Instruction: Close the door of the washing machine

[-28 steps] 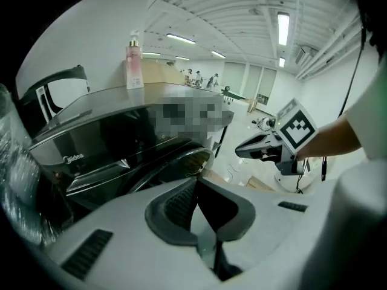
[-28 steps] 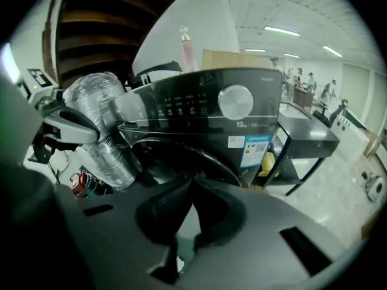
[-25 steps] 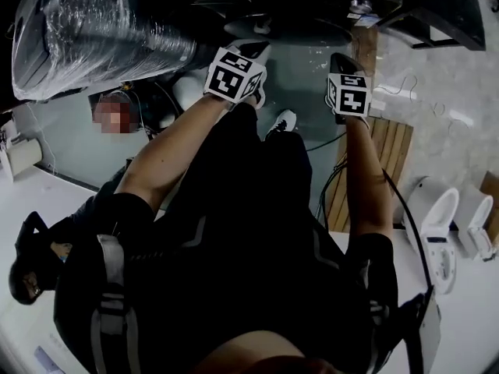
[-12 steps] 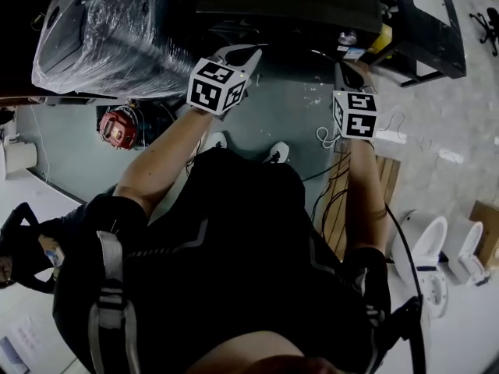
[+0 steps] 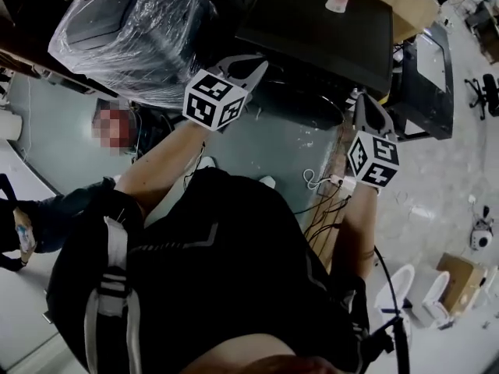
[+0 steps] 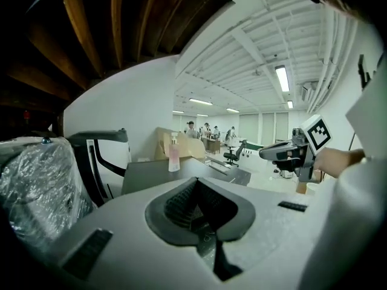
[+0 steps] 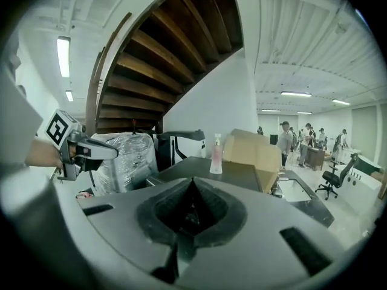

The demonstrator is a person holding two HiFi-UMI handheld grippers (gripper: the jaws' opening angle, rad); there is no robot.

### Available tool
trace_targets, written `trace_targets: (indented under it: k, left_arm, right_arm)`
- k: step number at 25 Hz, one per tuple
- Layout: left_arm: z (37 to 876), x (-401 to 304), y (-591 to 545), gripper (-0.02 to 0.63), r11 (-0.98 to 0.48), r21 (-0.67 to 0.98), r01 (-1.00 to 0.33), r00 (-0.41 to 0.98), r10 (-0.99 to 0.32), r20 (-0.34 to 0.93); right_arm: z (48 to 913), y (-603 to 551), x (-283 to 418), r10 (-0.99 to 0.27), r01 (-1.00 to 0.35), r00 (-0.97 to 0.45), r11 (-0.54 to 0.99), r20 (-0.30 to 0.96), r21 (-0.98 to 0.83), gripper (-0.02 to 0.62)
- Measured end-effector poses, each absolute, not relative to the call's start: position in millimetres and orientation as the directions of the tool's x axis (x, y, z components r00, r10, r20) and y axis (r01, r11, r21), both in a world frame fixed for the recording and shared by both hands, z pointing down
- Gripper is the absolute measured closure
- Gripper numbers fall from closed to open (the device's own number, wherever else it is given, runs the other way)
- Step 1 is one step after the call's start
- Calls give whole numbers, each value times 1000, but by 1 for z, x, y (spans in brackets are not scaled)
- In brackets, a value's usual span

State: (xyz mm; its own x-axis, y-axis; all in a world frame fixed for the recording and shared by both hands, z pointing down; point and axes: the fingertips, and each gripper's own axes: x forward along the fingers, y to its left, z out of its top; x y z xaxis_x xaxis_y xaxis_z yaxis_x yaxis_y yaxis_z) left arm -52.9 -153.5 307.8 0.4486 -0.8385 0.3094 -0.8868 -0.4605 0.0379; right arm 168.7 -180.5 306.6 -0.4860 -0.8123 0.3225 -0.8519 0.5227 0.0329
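Left gripper [image 5: 260,63] and right gripper [image 5: 363,101] both pressed together, empty; machine [image 5: 320,22] has what looks like its open door [image 5: 427,76] at upper right, nearer the right gripper.

We wear a black short-sleeved top [image 5: 234,271] with thin grey stripes across the chest, and a grey-edged harness strap [image 5: 109,279] crosses our left shoulder. The left claw [image 5: 251,67] and the right claw [image 5: 364,106] are pale grey with dark ribbed pads [image 6: 181,203]; each carries a white cube [image 5: 212,100] printed with black square markers. A thin dark cable [image 5: 392,287] seems to trail behind our right arm.
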Motion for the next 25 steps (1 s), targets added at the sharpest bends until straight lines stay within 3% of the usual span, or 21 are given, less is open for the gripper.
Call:
trace_targets:
  k: [11, 25]
  left_arm:
    - [222, -145, -140, 603, -449, 24, -893, 449, -887, 107]
    - [162, -261, -124, 603, -367, -31, -930, 368, -930, -14]
  right_arm:
    - [222, -171, 90, -852, -864, -483, 502, 202, 50, 589]
    - [171, -159, 16, -882, -886, -456, 462, 121, 27, 591]
